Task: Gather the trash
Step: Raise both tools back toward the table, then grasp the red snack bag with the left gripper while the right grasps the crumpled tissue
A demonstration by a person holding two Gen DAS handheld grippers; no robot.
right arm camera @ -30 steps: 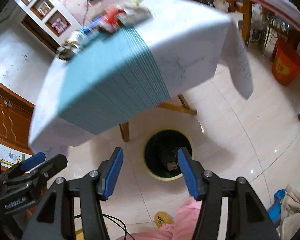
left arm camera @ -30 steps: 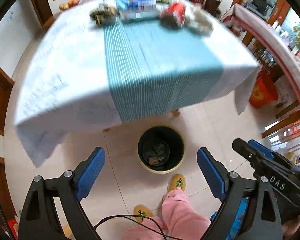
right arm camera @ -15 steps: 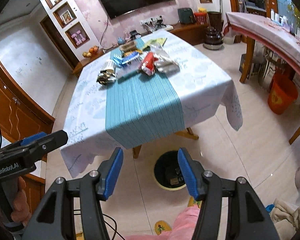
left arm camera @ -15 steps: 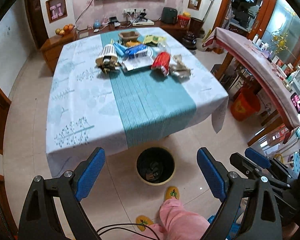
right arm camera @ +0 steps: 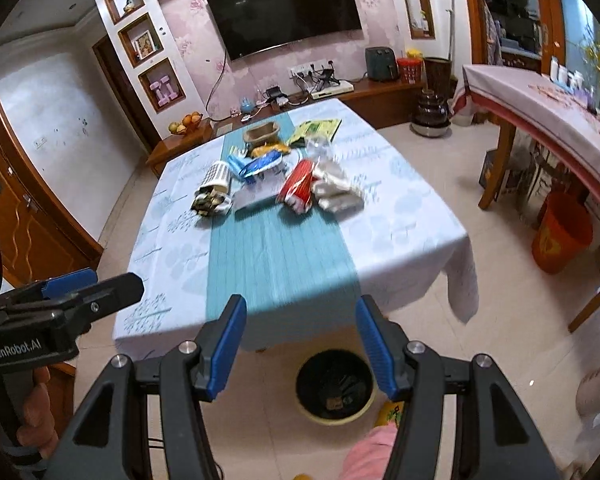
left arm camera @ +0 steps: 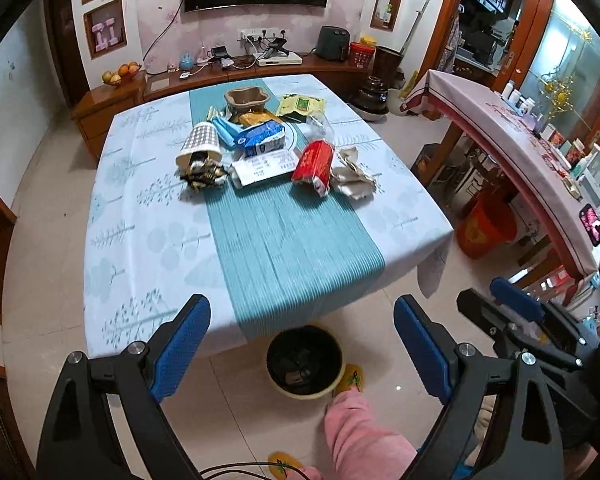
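Both empty: left gripper point(left arm camera: 302, 338) gapes wide, right gripper point(right arm camera: 300, 346) half-open; bin point(left arm camera: 305, 364) just below them holds some trash; wrapper pile point(left arm camera: 260, 152) ahead on the table point(left arm camera: 140, 208) looks mostly left to collect.

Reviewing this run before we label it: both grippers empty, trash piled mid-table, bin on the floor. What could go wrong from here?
1. The pile is packed: red packet lies against crumpled paper, so a pinch may drag a neighbour along.
2. The tipped checkered cup spills wrappers; lifting it could scatter them.
3. The bin sits partly under the table edge, beside a slipper; a drop from above may miss.
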